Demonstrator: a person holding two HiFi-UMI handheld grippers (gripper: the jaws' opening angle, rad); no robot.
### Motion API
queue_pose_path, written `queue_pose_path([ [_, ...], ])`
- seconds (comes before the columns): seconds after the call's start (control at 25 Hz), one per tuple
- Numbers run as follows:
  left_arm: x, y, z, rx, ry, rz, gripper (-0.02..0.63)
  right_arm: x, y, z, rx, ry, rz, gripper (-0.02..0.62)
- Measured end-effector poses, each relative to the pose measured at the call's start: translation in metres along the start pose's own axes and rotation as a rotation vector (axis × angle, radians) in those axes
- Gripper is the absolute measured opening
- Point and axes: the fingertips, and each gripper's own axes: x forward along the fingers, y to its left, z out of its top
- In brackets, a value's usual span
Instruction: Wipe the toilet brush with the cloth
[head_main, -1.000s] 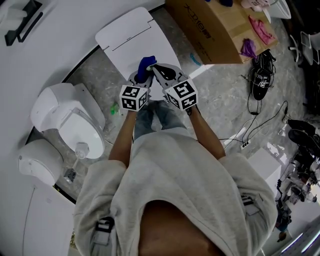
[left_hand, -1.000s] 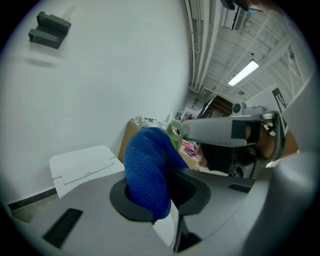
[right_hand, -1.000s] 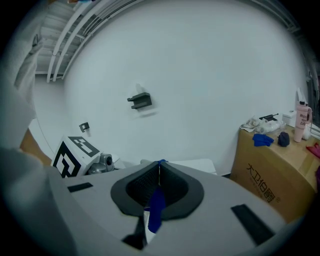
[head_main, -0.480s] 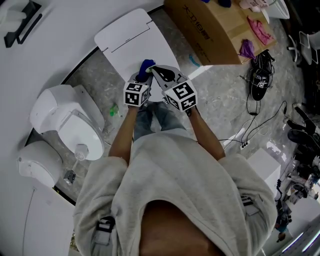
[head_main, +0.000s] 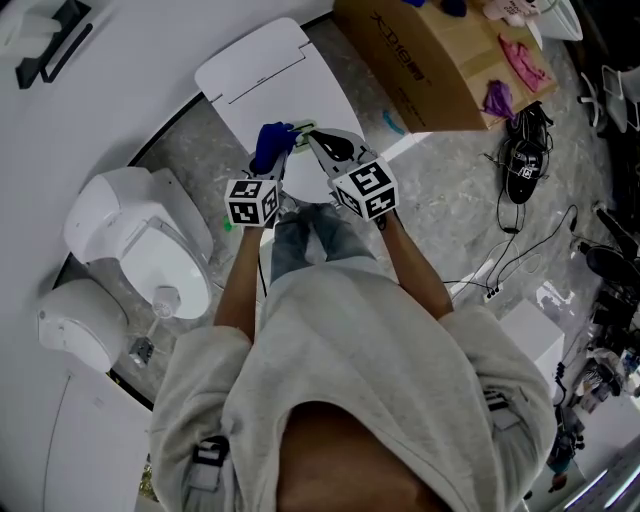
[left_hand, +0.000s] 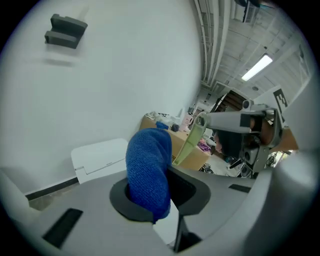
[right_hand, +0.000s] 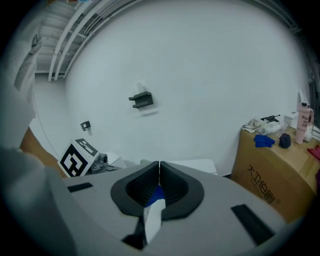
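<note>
Both my forearms reach forward, side by side. My left gripper (head_main: 277, 160) clenches the blue cloth (head_main: 270, 144). My right gripper (head_main: 314, 137) pinches the toilet brush (left_hand: 192, 142) handle, just beside the cloth at its 3 o'clock.

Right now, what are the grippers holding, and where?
Left gripper pinches the blue cloth by one end; right gripper grips the toilet brush by its handle's end.
</note>
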Motion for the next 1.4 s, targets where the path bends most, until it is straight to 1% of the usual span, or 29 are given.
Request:
queue_pose_path([
  [0.24,-0.020,-0.011,0.019,0.015,-0.064,-0.008,0.074,0.000,0.001,0.000,-0.006,0.003,-0.003,0.032],
  [0.48,-0.013,-0.032,0.028,0.014,-0.089,-0.050,0.074,-0.001,0.004,-0.002,-0.006,0.005,-0.001,0.032],
  [0.64,-0.010,-0.046,0.040,0.022,-0.115,-0.083,0.074,-0.001,0.003,-0.001,-0.007,0.003,-0.004,0.032],
  [0.8,-0.006,-0.056,0.050,0.014,-0.130,-0.109,0.074,-0.002,-0.001,-0.001,0.004,-0.002,-0.016,0.032],
  [1.08,0.014,-0.057,0.045,-0.029,-0.107,-0.117,0.074,-0.001,-0.003,0.000,0.020,-0.006,-0.014,0.032],
  [1.2,0.022,-0.058,0.042,-0.023,-0.091,-0.122,0.074,-0.001,-0.005,0.001,0.025,-0.009,-0.015,0.032],
  [1.4,0.034,-0.058,0.035,0.016,-0.050,-0.130,0.074,0.000,-0.007,0.003,0.026,-0.007,-0.004,0.032],
])
